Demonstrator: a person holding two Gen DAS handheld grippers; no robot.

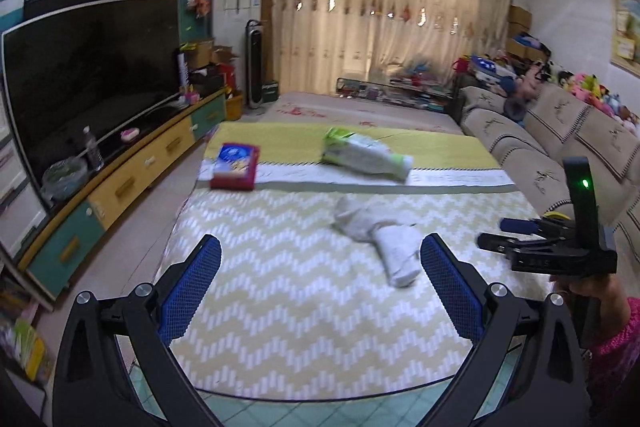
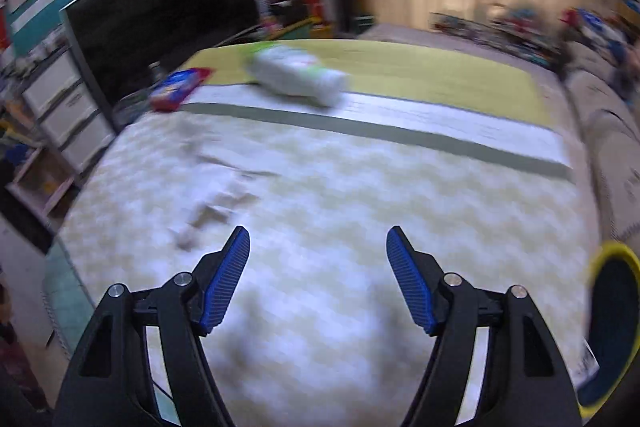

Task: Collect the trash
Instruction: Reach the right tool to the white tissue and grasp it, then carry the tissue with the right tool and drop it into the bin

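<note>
Far left, a large dark television (image 1: 92, 75) stands on a low cabinet (image 1: 132, 179) with yellow and green drawer fronts; a clear plastic bottle (image 1: 93, 149) stands upright on the cabinet top just in front of the screen.

The table (image 1: 280, 307) carries a zigzag-patterned yellow-and-white cloth near the camera and a plain yellow-green runner at the far end. At its far left corner lies a flat red-and-blue packet (image 1: 236, 166). To the right of it, on the seam between runner and white band, a green-and-white plastic pack (image 1: 366, 155) lies on its side.

The left gripper (image 1: 320, 267) is spread wide over the near table edge, nothing between its blue pads (image 1: 192, 287). The crumpled white tissue paper (image 1: 380, 239) lies on the zigzag cloth ahead of it, closer to the right-hand pad, not touching either.

The right gripper (image 1: 496, 233), seen side-on at the right of the left wrist view, is held in a hand (image 1: 592, 291) beside a pink sleeve. In its own view, heavily motion-blurred, the right gripper (image 2: 318, 259) stands partly open and empty above the cloth; a pale smear to its left may be the tissue, though I cannot tell for certain.

Far right, a beige sofa (image 1: 560, 139) runs alongside the table. A yellow-rimmed dark bin (image 2: 612, 327) shows at the right edge of the right wrist view.
</note>
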